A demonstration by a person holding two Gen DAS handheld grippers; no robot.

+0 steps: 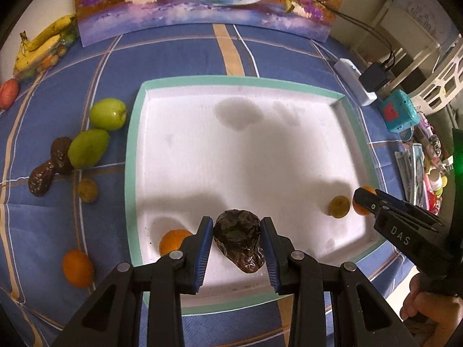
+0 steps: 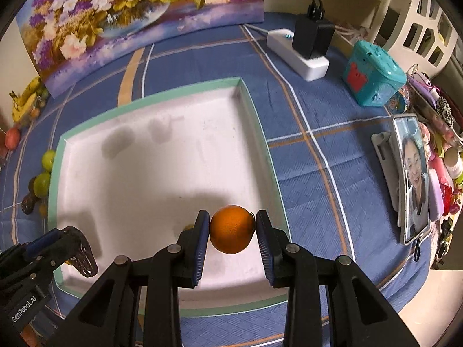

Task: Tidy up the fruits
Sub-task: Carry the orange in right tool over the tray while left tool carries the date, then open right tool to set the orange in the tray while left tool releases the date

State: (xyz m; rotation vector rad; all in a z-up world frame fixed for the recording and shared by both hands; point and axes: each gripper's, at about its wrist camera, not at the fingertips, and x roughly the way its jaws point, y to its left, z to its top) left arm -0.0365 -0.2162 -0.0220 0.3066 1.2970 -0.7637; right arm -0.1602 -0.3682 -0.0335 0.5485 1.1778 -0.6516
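My left gripper point(image 1: 236, 241) is shut on a dark wrinkled avocado point(image 1: 238, 238) over the near edge of the white tray point(image 1: 136, 133). An orange point(image 1: 173, 241) and a small yellow-green fruit point(image 1: 339, 206) lie in the tray. My right gripper point(image 2: 232, 231) is shut on an orange point(image 2: 231, 229) over the tray's near right part point(image 2: 266, 156). The right gripper also shows in the left wrist view point(image 1: 365, 199). The left gripper shows at the lower left of the right wrist view point(image 2: 72, 248).
Left of the tray on the blue cloth lie a green apple point(image 1: 108, 113), a green mango point(image 1: 88, 147), two dark avocados point(image 1: 49, 167), a small brownish fruit point(image 1: 87, 190), an orange point(image 1: 77, 268), a red fruit point(image 1: 8, 92) and bananas point(image 1: 43, 40). A power strip point(image 2: 298, 53), teal box point(image 2: 373, 73) and phone point(image 2: 412, 179) stand right.
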